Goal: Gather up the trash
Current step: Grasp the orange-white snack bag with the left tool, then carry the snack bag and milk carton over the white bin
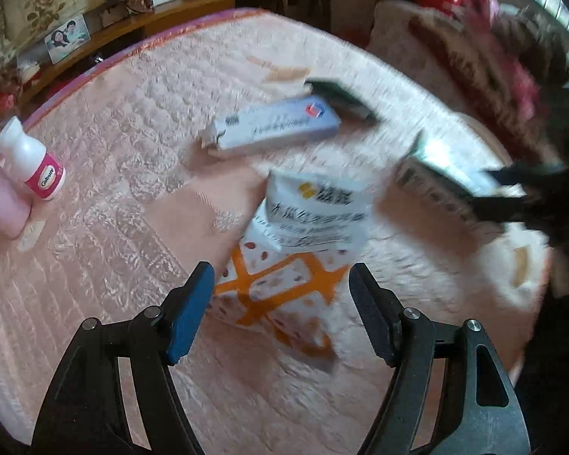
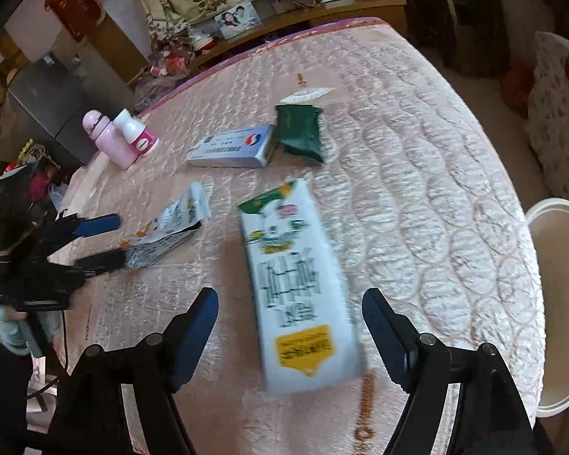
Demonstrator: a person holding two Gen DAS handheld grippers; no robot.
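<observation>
Trash lies on a pink quilted bed. My left gripper is open, its jaws either side of a white and orange snack bag, just above it. My right gripper is open over a white and green milk carton that lies flat between the jaws. The carton also shows in the left wrist view, with the right gripper at it. A blue and white box and a dark green packet lie farther back; the right wrist view shows them too, box and packet.
A white and pink Caltrate bottle and a pink bottle stand at the bed's left edge. A white bin stands beside the bed's right edge. A wooden headboard shelf with photos runs along the back. Bedding is piled at the right.
</observation>
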